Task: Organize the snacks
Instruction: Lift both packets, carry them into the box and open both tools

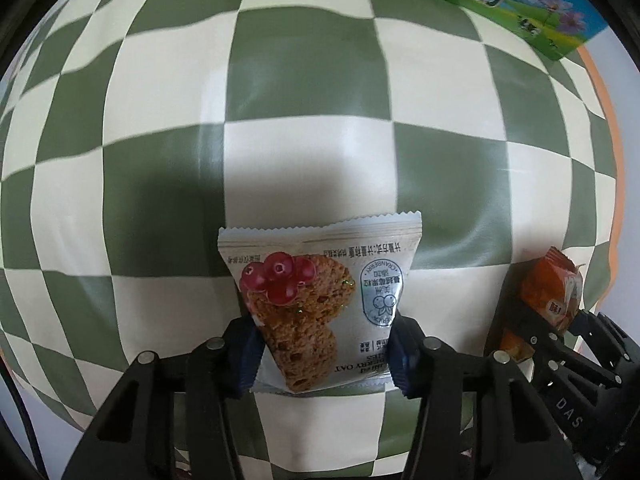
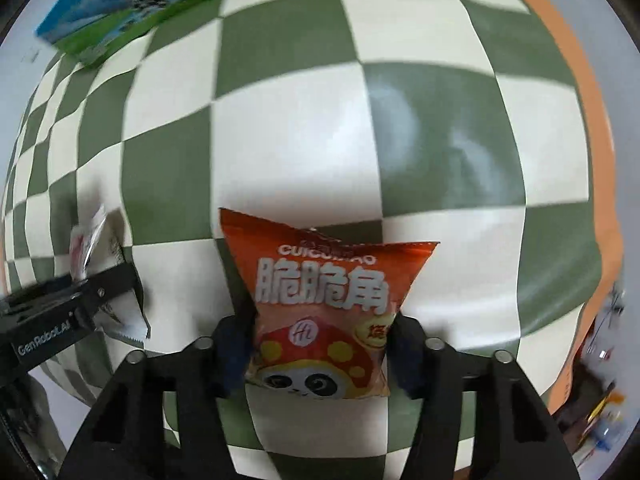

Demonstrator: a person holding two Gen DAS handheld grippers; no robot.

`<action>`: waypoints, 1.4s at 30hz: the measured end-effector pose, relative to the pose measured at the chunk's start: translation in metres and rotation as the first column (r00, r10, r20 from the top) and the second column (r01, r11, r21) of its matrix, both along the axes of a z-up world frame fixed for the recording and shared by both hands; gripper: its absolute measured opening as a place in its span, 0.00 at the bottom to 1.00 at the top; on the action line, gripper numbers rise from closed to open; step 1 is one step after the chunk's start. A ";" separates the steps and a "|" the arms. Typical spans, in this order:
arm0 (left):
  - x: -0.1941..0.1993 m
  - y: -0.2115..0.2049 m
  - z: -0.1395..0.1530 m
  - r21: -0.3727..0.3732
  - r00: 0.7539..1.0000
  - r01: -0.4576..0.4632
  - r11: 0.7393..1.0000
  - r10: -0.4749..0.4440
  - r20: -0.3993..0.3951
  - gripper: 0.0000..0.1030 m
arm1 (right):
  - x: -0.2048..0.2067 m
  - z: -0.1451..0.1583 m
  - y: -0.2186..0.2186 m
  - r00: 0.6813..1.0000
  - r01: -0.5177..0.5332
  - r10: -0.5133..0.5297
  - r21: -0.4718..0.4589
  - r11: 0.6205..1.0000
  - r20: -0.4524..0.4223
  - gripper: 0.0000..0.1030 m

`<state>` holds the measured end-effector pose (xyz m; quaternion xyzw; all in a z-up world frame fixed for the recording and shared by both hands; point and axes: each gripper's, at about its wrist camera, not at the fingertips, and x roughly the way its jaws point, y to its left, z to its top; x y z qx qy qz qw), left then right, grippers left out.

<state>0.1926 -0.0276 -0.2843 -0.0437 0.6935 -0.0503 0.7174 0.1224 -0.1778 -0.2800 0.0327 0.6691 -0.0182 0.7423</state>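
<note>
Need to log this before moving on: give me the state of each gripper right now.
Left gripper: closed on the cranberry oat cookie packet.
Right gripper: closed on the orange snack bag.

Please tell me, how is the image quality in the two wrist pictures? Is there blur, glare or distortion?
Left wrist view: sharp; the cranberry oat packet reads clearly, fisheye bulges the checkered cloth, a soft shadow falls above the packet. Right wrist view: motion blur smears the milk box and the right edge; glare streaks a green square; the orange snack bag stays fairly readable.
</note>
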 end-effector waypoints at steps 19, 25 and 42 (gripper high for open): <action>0.097 0.007 0.174 -0.170 0.943 0.084 0.982 -0.023 0.333 0.47 | 0.055 0.156 -0.002 0.947 -0.060 0.010 0.146 0.987 0.322 0.49; 0.165 -0.001 0.208 -0.168 0.919 0.121 0.978 -0.046 0.392 0.47 | 0.125 0.221 0.006 0.895 -0.105 0.030 0.145 0.984 0.446 0.49; 0.368 0.007 0.101 -0.087 0.989 0.089 0.992 -0.078 0.126 0.48 | 0.380 0.193 0.002 0.958 -0.127 0.097 0.099 0.987 0.270 0.49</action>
